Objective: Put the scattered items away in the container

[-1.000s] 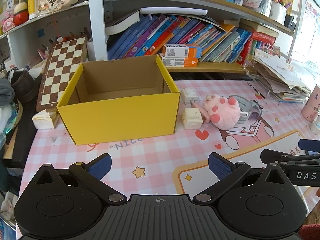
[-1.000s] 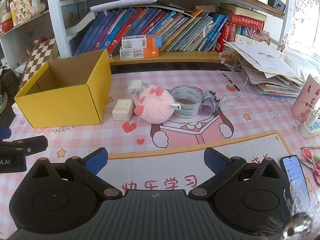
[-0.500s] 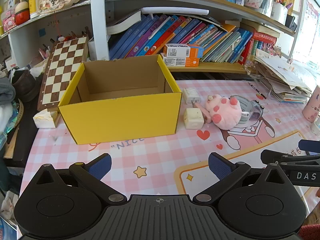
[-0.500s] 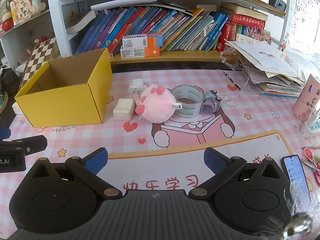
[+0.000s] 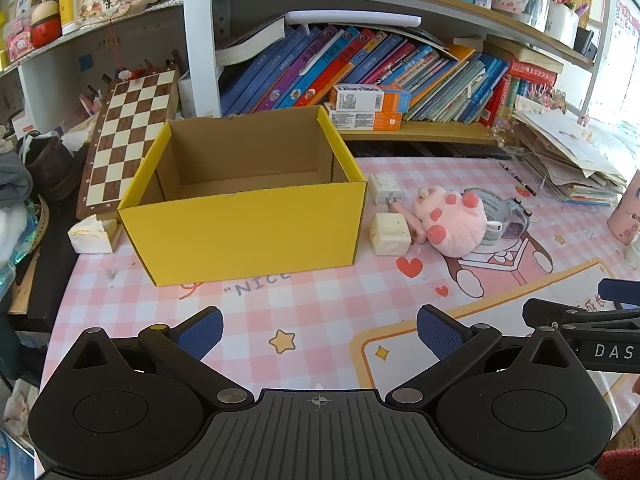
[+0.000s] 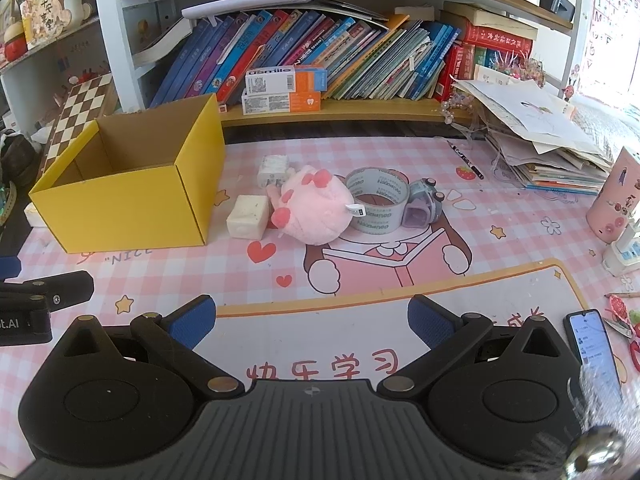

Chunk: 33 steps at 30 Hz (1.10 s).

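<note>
An empty yellow cardboard box [image 5: 244,232] [image 6: 120,216] stands open on the pink desk mat. To its right lie a cream block [image 5: 390,234] [image 6: 248,222], a white charger [image 5: 386,188] [image 6: 272,170], a pink plush toy [image 5: 452,220] [image 6: 316,210], a tape roll [image 6: 378,204] [image 5: 494,216] and a small purple toy [image 6: 424,208]. My left gripper [image 5: 318,330] is open and empty, in front of the box. My right gripper [image 6: 312,322] is open and empty, well short of the plush.
A bookshelf with books [image 6: 320,52] runs along the back. A chessboard [image 5: 128,136] leans at the left. A paper stack [image 6: 540,140] sits at the right, with a pink cup [image 6: 616,200] and a phone [image 6: 592,340] near the right edge.
Both grippers have drifted slightly; the box and items sit a little lower and nearer in both views. Nothing was taken hold of.
</note>
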Tool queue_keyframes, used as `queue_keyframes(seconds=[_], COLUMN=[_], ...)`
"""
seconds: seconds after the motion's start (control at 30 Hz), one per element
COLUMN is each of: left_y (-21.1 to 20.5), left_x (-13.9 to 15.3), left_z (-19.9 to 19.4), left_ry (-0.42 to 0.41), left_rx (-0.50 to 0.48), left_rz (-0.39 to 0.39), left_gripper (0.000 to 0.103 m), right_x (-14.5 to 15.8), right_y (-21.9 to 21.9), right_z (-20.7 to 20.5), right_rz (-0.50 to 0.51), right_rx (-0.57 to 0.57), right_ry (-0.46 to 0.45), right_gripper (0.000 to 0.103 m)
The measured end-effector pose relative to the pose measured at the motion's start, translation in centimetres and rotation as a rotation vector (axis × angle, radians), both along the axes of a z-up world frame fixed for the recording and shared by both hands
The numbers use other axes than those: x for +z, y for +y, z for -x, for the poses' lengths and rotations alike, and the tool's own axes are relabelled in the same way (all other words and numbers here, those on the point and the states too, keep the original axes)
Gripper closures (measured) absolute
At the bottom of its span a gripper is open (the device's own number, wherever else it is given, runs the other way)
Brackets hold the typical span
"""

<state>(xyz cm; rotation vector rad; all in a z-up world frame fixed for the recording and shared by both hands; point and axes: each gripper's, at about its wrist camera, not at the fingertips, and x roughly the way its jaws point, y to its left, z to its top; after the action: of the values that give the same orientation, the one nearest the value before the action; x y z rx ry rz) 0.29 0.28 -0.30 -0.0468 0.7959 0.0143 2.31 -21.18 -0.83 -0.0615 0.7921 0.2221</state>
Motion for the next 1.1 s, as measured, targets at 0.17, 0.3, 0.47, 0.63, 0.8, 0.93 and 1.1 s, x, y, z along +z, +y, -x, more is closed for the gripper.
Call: queue_keyframes(seconds=[0.17,0.3,0.47,0.63,0.8,0.93,1.1], left_y=[0.01,0.17,-0.01,0.03,0.08,0.14,0.10], left_x=[0.00,0.00,0.30,0.32,0.40,0.36,0.28], left_z=[0.00,-0.13,0.06,-0.16,-0.34,-0.41,-0.46], left_ry=[0.000,0.001,-0.021,-0.016,-0.015,-0.015,-0.015], left_rx=[0.006,-0.003,-0.009,-0.016,-0.009,-0.004,-0.008], left_rz=[-0.002,0.016,0.008,0.020,0.016,0.011,0.006], left_gripper=[0.000,0.000,0.000,0.000,0.000,0.000,0.000], right_x=[-0.07,-0.12,-0.11,-0.12,-0.19,-0.18,-0.20], right_y=[-0.01,0.00,0.12,0.21,0.38,0.53,0.59], right_z=[-0.15,-0.37,-0.57,-0.65,-0.80,-0.89,-0.99], right_rz=[0.001,0.001,0.005,0.010,0.014,0.018,0.019], right_rx=[0.002,0.003,0.013,0.020,0.027,0.033,0.035], right_ry=[0.004,0.008,0.009,0.009,0.013,0.014,0.014], right_gripper=[0.000,0.000,0.000,0.000,0.000,0.000,0.000])
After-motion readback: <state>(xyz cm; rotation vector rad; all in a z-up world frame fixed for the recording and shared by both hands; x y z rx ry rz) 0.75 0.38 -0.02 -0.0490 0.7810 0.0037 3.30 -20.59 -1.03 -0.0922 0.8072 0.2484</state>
